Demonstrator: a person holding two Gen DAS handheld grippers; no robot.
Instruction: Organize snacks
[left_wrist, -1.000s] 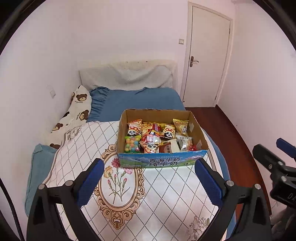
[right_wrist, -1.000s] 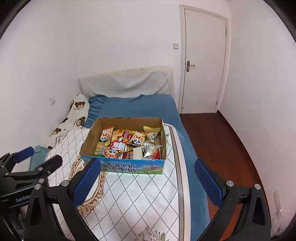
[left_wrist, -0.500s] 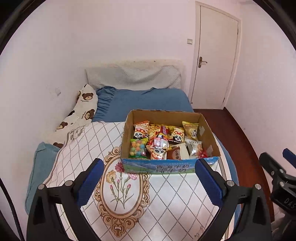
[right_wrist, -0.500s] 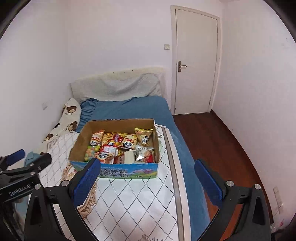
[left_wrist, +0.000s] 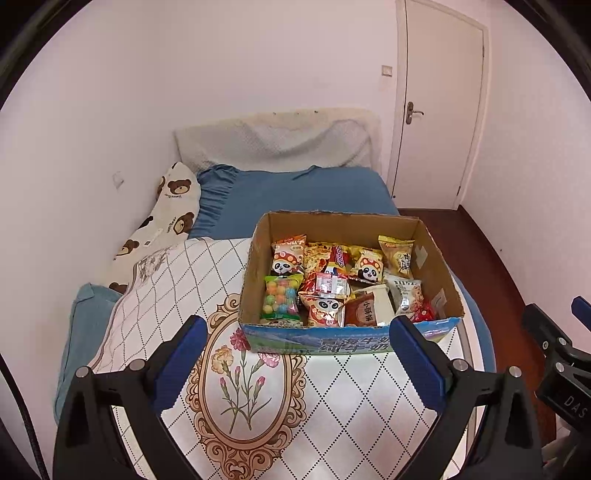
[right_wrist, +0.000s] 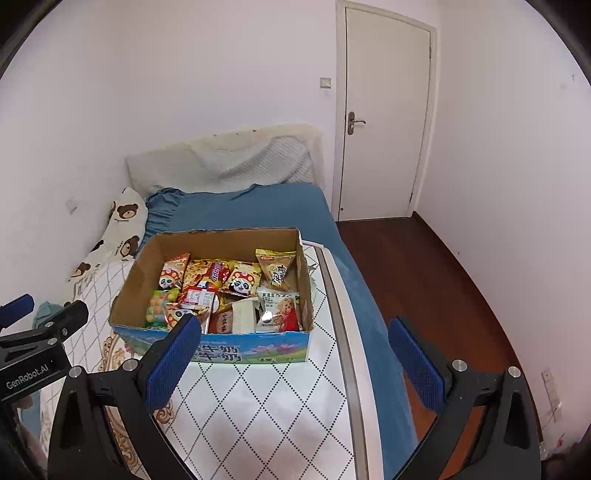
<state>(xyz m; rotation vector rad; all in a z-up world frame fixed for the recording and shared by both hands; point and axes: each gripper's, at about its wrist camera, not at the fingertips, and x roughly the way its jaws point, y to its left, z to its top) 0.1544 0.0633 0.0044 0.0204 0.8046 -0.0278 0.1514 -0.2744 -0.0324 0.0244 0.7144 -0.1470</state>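
Observation:
An open cardboard box (left_wrist: 343, 225) with a blue printed front holds several snack packets (left_wrist: 325, 280): panda bags, a bag of coloured candy balls (left_wrist: 280, 299), a yellow bag (left_wrist: 397, 254). It stands on a patterned board (left_wrist: 258, 387) laid on the bed. My left gripper (left_wrist: 299, 365) is open and empty, just short of the box's front. In the right wrist view the box (right_wrist: 221, 236) lies ahead to the left. My right gripper (right_wrist: 291, 365) is open and empty, near the board's right edge (right_wrist: 347, 369).
The bed has a blue sheet (left_wrist: 295, 192), a bear-print pillow (left_wrist: 162, 218) at the left wall and a padded headboard (left_wrist: 277, 144). A shut white door (right_wrist: 384, 122) and dark wood floor (right_wrist: 424, 280) are to the right. Each gripper shows at the other view's edge.
Both grippers have moved closer to the box, which now looks larger and nearer. The left view has shifted left and the right view right. Both stay open.

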